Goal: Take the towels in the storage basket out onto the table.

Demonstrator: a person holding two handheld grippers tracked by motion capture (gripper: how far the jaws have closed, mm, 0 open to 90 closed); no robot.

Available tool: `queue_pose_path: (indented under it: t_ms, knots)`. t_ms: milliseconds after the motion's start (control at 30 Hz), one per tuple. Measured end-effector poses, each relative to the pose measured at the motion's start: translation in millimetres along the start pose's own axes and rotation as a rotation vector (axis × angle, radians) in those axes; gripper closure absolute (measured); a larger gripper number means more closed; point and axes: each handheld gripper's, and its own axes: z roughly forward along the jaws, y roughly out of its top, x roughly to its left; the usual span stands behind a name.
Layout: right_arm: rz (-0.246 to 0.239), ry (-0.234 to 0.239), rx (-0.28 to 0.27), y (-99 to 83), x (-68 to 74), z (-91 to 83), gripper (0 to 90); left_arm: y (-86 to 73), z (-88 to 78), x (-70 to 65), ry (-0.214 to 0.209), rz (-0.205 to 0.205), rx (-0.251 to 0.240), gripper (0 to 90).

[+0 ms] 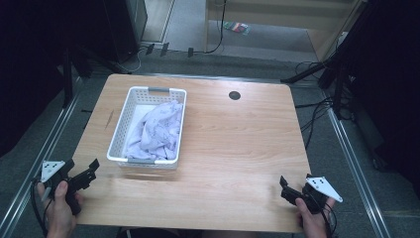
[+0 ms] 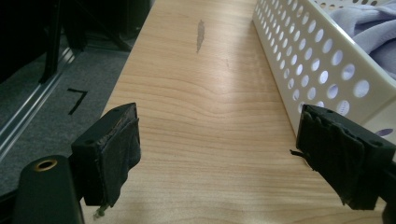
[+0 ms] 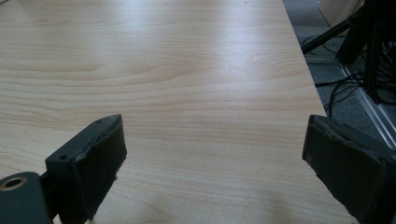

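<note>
A white perforated basket (image 1: 121, 130) stands on the left half of the wooden table (image 1: 233, 144), with a crumpled pale lilac cloth (image 1: 154, 130) inside it. My left gripper (image 1: 81, 171) rests at the table's front left corner, held in a hand, its jaws wide open with nothing between them. In the left gripper view (image 2: 219, 154) the basket wall (image 2: 308, 60) runs just to the right, and the cloth (image 2: 369, 28) shows over the rim. My right gripper (image 1: 292, 191) sits at the front right corner, also open and empty (image 3: 215, 163) above bare wood.
A round black cable hole (image 1: 234, 95) lies near the table's far edge. A dark scuff (image 2: 200, 33) marks the wood left of the basket. Black stands and cables (image 1: 337, 74) crowd the floor to the right, and metal floor rails (image 1: 39, 148) run along both sides.
</note>
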Motion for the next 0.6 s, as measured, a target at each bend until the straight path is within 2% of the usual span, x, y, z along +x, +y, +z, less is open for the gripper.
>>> queue_pose_path:
  t_ms: [100,167,233,300,333,367,433,467,533,567,600]
  knots:
    - [-0.005,0.001,-0.001,0.1,0.3,0.4,6.4,0.2,-0.8,8.6,-0.025,-0.058,-0.005,14.7]
    - [-0.004,0.003,-0.004,0.0,0.2,0.2,6.4,0.7,-1.4,12.2,-0.005,-0.086,-0.014,14.7]
    - [-0.003,0.004,-0.007,-0.1,0.0,-0.1,6.4,3.3,-4.7,15.8,-0.009,-0.117,-0.009,14.8]
    - [-0.003,0.004,-0.006,0.0,0.0,-0.1,6.4,6.3,-8.7,14.8,-0.017,-0.108,-0.009,14.5]
    - [-0.003,0.005,-0.006,0.0,0.0,0.0,6.4,9.1,-12.7,12.7,-0.035,-0.095,-0.029,14.3]
    - [-0.003,0.004,-0.004,0.0,0.0,0.0,6.4,11.1,-15.1,11.5,-0.058,-0.088,-0.043,13.7]
    - [-0.003,0.004,-0.003,0.0,0.0,0.0,6.4,19.3,-22.0,6.9,-0.134,-0.064,-0.079,8.8]
    - [-0.003,0.004,-0.004,0.0,0.0,0.0,6.4,22.3,-24.0,4.5,-0.153,-0.057,-0.092,7.8]
    - [-0.002,0.003,-0.004,0.0,0.0,0.0,6.4,30.5,-27.8,-2.5,-0.193,-0.019,-0.098,8.4]
    - [-0.002,0.003,-0.004,0.0,0.0,0.0,6.4,34.9,-29.1,-6.6,-0.233,0.004,-0.097,9.6]
    - [-0.002,0.003,-0.004,0.0,0.0,0.0,6.5,37.6,-29.5,-8.7,-0.251,0.012,-0.094,9.7]
